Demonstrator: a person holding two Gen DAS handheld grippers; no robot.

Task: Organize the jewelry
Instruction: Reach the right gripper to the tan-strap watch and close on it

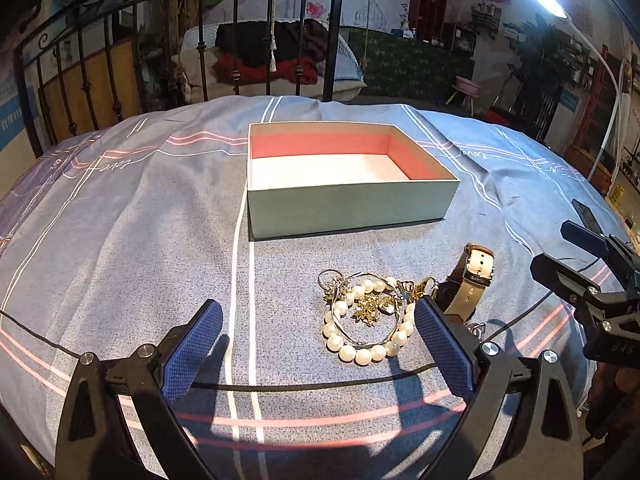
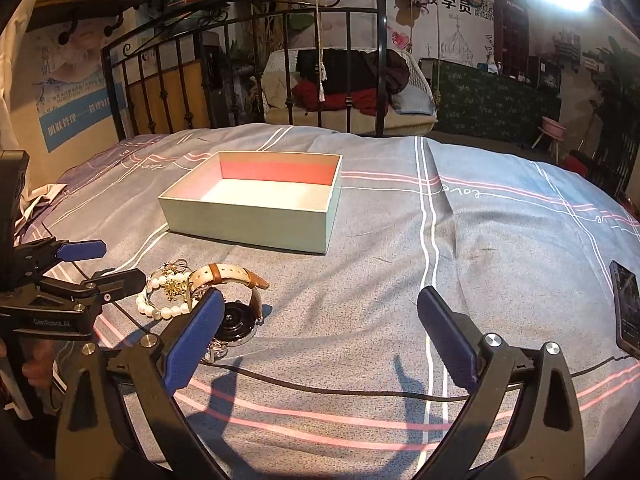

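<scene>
An open pale-green box (image 1: 344, 208) with a pink inside stands on the bed; it also shows in the right wrist view (image 2: 256, 220). In front of it lies a pearl bracelet (image 1: 362, 354) (image 2: 160, 312) tangled with gold and silver chains (image 1: 368, 306). Beside it lies a watch (image 1: 470, 280) (image 2: 236, 316) with a beige strap. My left gripper (image 1: 318, 340) is open and empty, its right finger next to the pearls. My right gripper (image 2: 320, 316) is open and empty, its left finger by the watch.
A grey-blue striped bedsheet (image 1: 120, 240) covers the bed. A black cable (image 2: 340, 390) runs across the sheet in front. A phone (image 2: 626, 308) lies at the right edge. A black metal bed frame (image 1: 200, 20) stands behind.
</scene>
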